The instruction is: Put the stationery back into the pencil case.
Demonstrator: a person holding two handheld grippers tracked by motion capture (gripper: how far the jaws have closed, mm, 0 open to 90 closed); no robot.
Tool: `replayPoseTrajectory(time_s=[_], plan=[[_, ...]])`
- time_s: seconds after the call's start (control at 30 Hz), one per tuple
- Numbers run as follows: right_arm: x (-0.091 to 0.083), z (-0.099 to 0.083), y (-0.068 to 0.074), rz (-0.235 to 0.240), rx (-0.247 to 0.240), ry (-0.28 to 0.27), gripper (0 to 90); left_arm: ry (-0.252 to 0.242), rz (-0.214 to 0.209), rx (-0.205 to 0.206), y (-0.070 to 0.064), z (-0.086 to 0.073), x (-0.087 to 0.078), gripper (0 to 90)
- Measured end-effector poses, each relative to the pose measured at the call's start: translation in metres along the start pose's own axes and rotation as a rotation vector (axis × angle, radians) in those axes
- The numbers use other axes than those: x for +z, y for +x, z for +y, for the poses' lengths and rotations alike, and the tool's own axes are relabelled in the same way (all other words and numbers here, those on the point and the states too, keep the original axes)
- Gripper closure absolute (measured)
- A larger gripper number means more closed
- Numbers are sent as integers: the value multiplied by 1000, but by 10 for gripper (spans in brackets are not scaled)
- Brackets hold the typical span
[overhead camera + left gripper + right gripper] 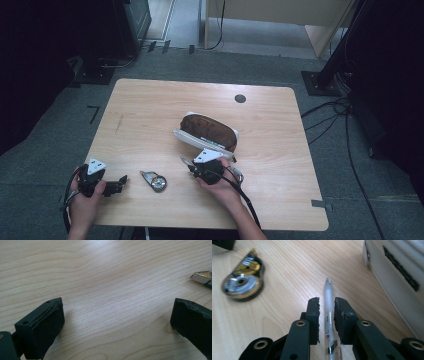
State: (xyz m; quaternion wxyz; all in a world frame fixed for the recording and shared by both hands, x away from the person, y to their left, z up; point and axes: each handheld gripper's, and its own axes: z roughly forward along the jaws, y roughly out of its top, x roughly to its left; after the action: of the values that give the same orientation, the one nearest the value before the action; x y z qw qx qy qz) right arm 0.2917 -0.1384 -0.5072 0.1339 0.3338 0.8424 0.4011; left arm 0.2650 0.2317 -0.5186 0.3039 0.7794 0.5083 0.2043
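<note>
A translucent white pen (328, 290) lies between the jaws of my right gripper (327, 301), which is shut on its barrel, with the tip pointing away. In the high view my right gripper (191, 168) sits just in front of a brown pencil case (209, 130) with a white base, in the middle of the table. The case's white side (392, 277) is close on the right of the jaws. A correction tape dispenser (155, 181) lies between the two grippers. My left gripper (121, 183) rests near the front left edge, and its jaws (117, 305) stand wide open over bare wood.
The wooden table (150, 110) has a dark round grommet (240, 98) at the back. The tip of the dispenser (202, 277) shows at the right edge of the left gripper view. Dark stands and cables lie on the grey floor around the table.
</note>
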Motion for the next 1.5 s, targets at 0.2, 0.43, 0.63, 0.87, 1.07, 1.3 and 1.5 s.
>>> replayPoseTrajectory(time_s=[0.2, 0.43, 0.63, 0.87, 1.07, 1.3, 1.5], plan=[[10, -1, -2, -4, 40, 17, 789, 0, -1, 1, 0, 0, 0, 0], [14, -1, 0, -11, 29, 29, 782, 0, -1, 2, 0, 0, 0, 0], [15, -2, 1, -19, 21, 20, 786, 0, -1, 2, 0, 0, 0, 0], [14, -2, 4, -16, -2, 22, 804, 1, -1, 2, 0, 0, 0, 0], [6, 0, 3, -11, 7, -2, 806, 1, -1, 2, 0, 0, 0, 0], [-8, 5, 1, -9, 18, -43, 806, 1, -1, 3, 0, 0, 0, 0], [-24, 13, -1, -6, 16, -74, 806, 1, -1, 3, 0, 0, 0, 0]])
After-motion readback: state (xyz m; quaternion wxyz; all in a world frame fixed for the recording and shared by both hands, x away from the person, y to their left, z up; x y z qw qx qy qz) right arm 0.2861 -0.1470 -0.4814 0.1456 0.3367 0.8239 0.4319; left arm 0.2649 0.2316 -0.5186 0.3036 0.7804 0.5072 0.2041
